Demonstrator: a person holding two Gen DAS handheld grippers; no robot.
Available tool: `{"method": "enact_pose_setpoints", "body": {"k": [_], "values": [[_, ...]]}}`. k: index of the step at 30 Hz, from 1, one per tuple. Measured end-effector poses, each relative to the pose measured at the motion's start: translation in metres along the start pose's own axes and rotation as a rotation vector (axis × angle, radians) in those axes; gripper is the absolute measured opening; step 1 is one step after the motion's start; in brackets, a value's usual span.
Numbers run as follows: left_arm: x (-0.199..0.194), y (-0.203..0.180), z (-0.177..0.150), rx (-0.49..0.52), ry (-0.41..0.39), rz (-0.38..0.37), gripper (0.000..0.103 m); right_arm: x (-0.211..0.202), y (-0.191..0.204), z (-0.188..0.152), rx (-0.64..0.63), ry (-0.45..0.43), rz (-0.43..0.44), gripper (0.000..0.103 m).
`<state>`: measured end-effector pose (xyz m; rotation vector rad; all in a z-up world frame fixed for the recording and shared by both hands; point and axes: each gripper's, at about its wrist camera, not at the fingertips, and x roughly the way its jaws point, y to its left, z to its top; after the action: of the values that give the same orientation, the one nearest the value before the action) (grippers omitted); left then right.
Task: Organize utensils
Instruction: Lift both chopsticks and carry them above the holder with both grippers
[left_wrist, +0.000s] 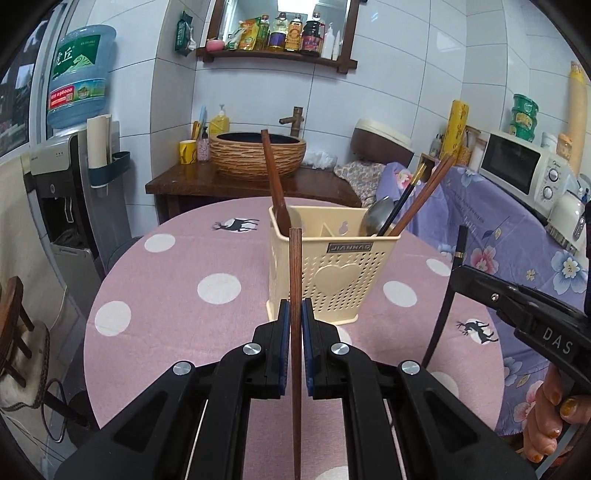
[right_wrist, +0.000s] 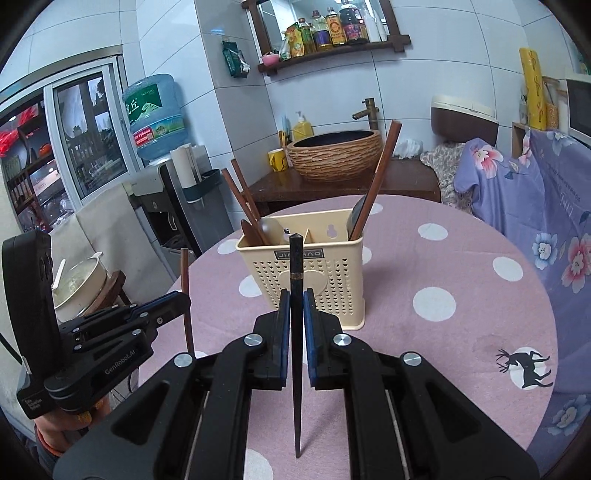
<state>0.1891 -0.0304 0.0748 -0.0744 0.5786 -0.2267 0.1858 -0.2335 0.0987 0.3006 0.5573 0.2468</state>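
Observation:
A cream perforated utensil holder stands on the pink dotted round table; it also shows in the right wrist view. It holds a wooden spoon, a metal spoon and several chopsticks. My left gripper is shut on a brown wooden chopstick, held upright in front of the holder. My right gripper is shut on a black chopstick, also upright before the holder. Each gripper shows at the side of the other's view, the right one and the left one.
A wooden counter with a woven basin stands behind the table. A water dispenser is at the left. A purple floral cloth covers furniture at the right, with a microwave on it. A stool with a pot stands left.

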Motion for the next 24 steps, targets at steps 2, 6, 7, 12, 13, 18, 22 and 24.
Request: {"method": "enact_pose_setpoints", "body": {"k": [2,6,7,12,13,18,22,24], "values": [[-0.003,-0.002,0.002,0.009,-0.013,0.005,0.007,-0.003,0.001,0.002,-0.001,-0.002,0.009,0.008],[-0.006,-0.002,0.005,0.008,-0.020,-0.006,0.007,-0.005,0.003,0.003,-0.010,-0.005,0.019,0.008],[-0.006,-0.002,0.006,0.006,-0.022,-0.009,0.007,-0.006,0.004,0.004,-0.016,-0.006,0.020,0.008],[-0.011,-0.003,0.011,0.006,-0.032,-0.020,0.007,-0.007,0.009,0.008,-0.033,-0.009,0.022,0.008],[-0.011,-0.003,0.012,0.008,-0.035,-0.020,0.007,-0.008,0.010,0.008,-0.036,-0.010,0.023,0.008],[-0.016,-0.005,0.021,0.010,-0.051,-0.036,0.007,-0.011,0.014,0.018,-0.051,-0.017,0.028,0.008],[-0.023,-0.009,0.037,0.028,-0.081,-0.040,0.007,-0.015,0.017,0.030,-0.071,-0.026,0.027,0.008],[-0.027,-0.011,0.049,0.031,-0.091,-0.057,0.007,-0.019,0.019,0.042,-0.082,-0.037,0.024,0.008]]}}
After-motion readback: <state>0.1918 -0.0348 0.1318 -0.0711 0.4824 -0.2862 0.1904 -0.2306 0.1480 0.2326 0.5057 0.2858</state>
